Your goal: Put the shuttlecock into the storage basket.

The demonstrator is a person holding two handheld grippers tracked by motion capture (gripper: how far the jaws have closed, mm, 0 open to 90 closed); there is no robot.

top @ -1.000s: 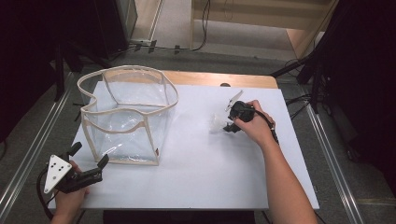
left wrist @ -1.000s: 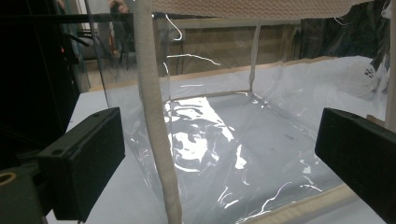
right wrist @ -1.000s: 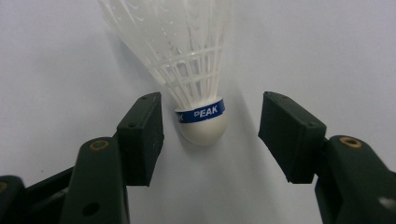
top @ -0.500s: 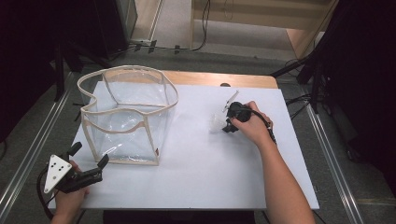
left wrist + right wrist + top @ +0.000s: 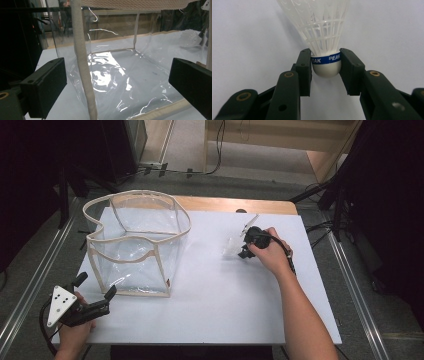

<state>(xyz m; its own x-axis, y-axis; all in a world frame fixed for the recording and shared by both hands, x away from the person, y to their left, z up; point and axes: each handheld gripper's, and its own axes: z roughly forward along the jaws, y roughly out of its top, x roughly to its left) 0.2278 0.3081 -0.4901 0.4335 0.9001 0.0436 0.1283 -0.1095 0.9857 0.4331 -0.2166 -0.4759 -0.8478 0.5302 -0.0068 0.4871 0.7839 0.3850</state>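
Observation:
A white plastic shuttlecock [image 5: 325,37] with a blue band marked PEAK sits between the jaws of my right gripper [image 5: 326,62], which is shut on its rounded cork. In the high view that right gripper [image 5: 243,251] is at the table's right middle, with the shuttlecock [image 5: 231,248] pointing left. A clear plastic bag [image 5: 137,242] with beige trim stands open at the left. My left gripper [image 5: 95,294] rests open near the front left corner, just in front of the bag [image 5: 120,75], its jaws wide apart and holding nothing.
The white tabletop [image 5: 215,305] lies on a wooden board whose far edge [image 5: 235,205] shows. Metal rails run along both sides on the floor. Cables and dark stands crowd the floor beyond the table's far edge.
The right hand has shifted slightly on the shuttlecock at the right middle of the table. The left gripper and the bag have not moved.

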